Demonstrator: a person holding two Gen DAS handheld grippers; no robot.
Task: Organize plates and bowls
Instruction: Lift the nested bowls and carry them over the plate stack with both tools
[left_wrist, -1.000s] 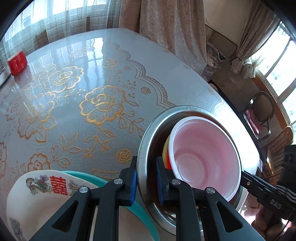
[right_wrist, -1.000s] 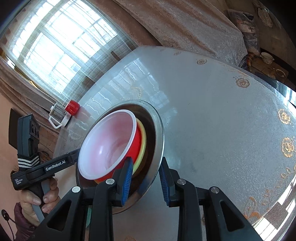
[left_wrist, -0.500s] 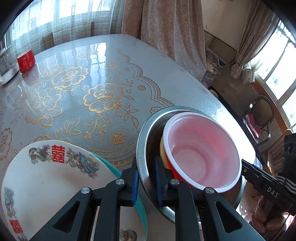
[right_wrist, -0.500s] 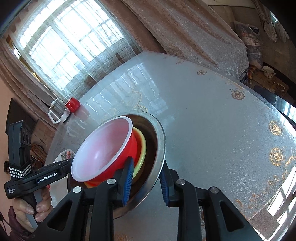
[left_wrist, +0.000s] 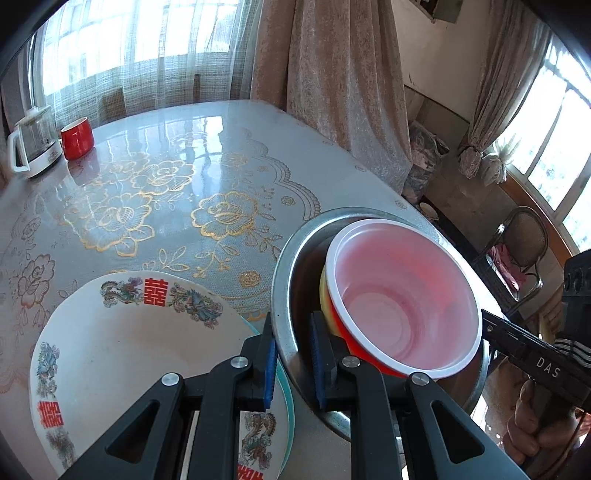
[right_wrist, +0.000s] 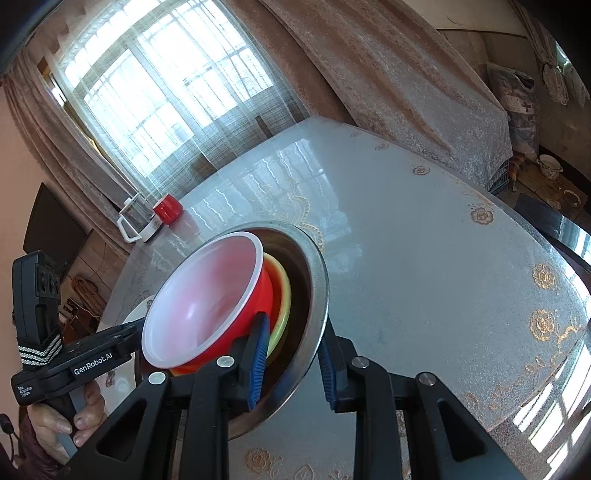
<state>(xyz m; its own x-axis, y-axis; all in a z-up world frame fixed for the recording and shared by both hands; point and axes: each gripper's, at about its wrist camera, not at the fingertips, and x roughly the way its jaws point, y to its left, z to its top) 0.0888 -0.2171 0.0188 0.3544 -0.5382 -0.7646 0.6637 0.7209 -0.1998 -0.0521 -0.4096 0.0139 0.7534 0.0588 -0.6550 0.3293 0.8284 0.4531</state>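
Item: steel basin, wide flat rim, held off the surface and tilted, gripped at opposite sides of the rim by both claws. Left claw: narrow, blue pads pinching the near rim, one pad outside and one inside the wall. Right claw: narrow, pads clamped across the rim in the same way. Contents: red bowl with white lining and white lip, nested in a yellow bowl, both leaning against the basin wall; the red bowl's lip stood above the basin rim. Adjacent: white plate with red characters and dragon-and-phoenix decoration, stacked on a teal plate whose edge showed along one side; the left claw's outer finger hung over this plate edge, and the basin rim was just beside it. Surface: round, glossy, gold floral cloth, broad open stretch beyond the basin to the far edge. Far edge: red cup touching or just beside a glass kettle, well apart from the basin. Surroundings: curtains and windows behind the surface; chair beyond its right edge. Each claw handle was held in a hand.
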